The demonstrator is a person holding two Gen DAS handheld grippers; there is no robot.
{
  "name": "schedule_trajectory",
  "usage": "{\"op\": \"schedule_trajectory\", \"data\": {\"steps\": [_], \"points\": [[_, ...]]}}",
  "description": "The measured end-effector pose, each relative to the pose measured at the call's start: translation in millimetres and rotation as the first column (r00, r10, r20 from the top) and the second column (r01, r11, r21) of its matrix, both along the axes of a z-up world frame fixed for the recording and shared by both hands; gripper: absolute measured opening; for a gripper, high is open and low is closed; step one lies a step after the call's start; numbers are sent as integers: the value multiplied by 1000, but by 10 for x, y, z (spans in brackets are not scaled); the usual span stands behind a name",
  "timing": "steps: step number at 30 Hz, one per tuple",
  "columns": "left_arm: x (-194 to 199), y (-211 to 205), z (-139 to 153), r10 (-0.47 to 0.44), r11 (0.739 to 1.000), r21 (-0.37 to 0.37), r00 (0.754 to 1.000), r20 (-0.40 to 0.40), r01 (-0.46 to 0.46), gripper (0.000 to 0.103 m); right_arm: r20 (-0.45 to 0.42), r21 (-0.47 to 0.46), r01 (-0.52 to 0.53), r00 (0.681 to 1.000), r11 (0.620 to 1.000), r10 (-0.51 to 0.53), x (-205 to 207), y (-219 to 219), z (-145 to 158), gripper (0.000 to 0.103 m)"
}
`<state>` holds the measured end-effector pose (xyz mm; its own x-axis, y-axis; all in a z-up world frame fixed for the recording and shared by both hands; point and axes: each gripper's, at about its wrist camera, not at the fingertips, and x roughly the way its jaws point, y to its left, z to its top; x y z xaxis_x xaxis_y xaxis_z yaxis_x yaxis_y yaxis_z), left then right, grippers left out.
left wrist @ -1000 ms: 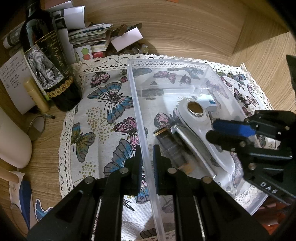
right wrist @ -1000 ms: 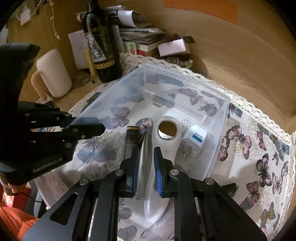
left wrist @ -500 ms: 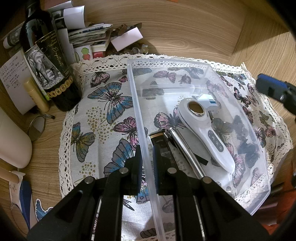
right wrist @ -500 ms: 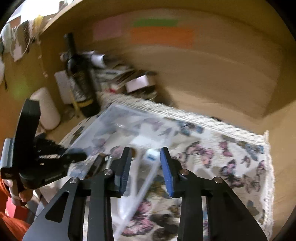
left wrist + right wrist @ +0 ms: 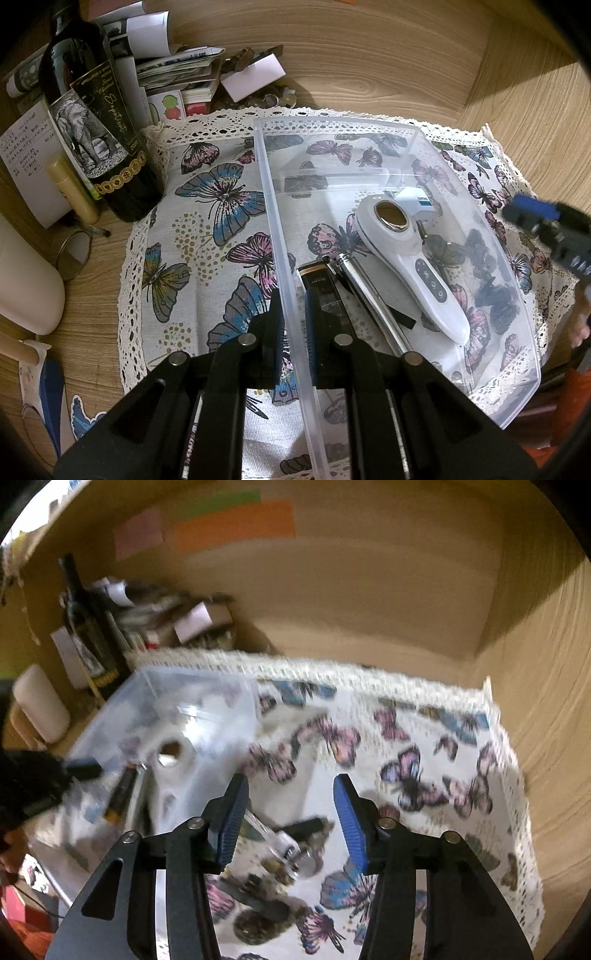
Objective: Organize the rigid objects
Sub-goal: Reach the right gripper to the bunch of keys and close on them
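Observation:
A clear plastic bin (image 5: 369, 123) sits on the butterfly cloth (image 5: 207, 236). My left gripper (image 5: 294, 321) is shut on the bin's left wall. Inside lie a white handheld device (image 5: 413, 258), a white plug (image 5: 415, 199), a silver tube (image 5: 373, 299) and a black item with a gold end (image 5: 321, 291). My right gripper (image 5: 290, 818) is open and empty, above the cloth to the right of the bin (image 5: 184, 709). Under it lie blurred small items: a clear-and-metal piece (image 5: 284, 849) and dark objects (image 5: 258, 915). The right gripper also shows at the left wrist view's right edge (image 5: 546, 225).
A dark wine bottle (image 5: 92, 122) stands left of the cloth, with a yellow tube (image 5: 72, 190), a round mirror (image 5: 74, 254) and a white mug (image 5: 26, 284). Stacked papers and boxes (image 5: 192, 74) crowd the back. Wooden walls close the back and right.
My right gripper let go of the silver tube in the bin, opened, and swung out to the right over the cloth. The left gripper has not moved.

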<state>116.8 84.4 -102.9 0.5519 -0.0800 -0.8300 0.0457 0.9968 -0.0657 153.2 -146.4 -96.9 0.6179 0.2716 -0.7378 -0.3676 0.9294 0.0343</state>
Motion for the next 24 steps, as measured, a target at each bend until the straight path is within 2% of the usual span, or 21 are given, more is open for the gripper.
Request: {"op": "schedule_trajectory", "data": {"steps": [6, 9, 13, 19, 20, 22, 23, 24], "points": [[-1, -1, 0, 0, 1000, 1, 1000, 0, 0, 11, -118, -32, -11, 993, 999, 7, 56, -5, -422, 45], [-1, 1, 3, -1, 1000, -1, 1000, 0, 1, 11, -141, -38, 4, 990, 999, -10, 62, -35, -519, 45], [0, 0, 3, -1, 1000, 0, 1000, 0, 1, 11, -168, -14, 18, 986, 1000, -20, 57, -120, -577, 50], [0, 0, 3, -1, 1000, -1, 1000, 0, 1, 10, -144, -62, -3, 990, 998, -6, -50, -94, -597, 50], [0, -1, 3, -1, 1000, -1, 1000, 0, 1, 10, -136, -71, -2, 991, 997, -8, -61, -86, -599, 47], [-3, 1, -1, -1, 1000, -2, 1000, 1, 1, 10, -126, -79, -7, 992, 997, -3, -63, -80, -596, 36], [-3, 1, 0, -1, 1000, -2, 1000, 0, 1, 10, -126, -75, -6, 992, 997, -4, -61, -84, -591, 26], [-2, 1, 0, -2, 1000, -1, 1000, 0, 2, 11, -126, -76, 1, 992, 997, -11, -33, -87, -593, 22]]}}
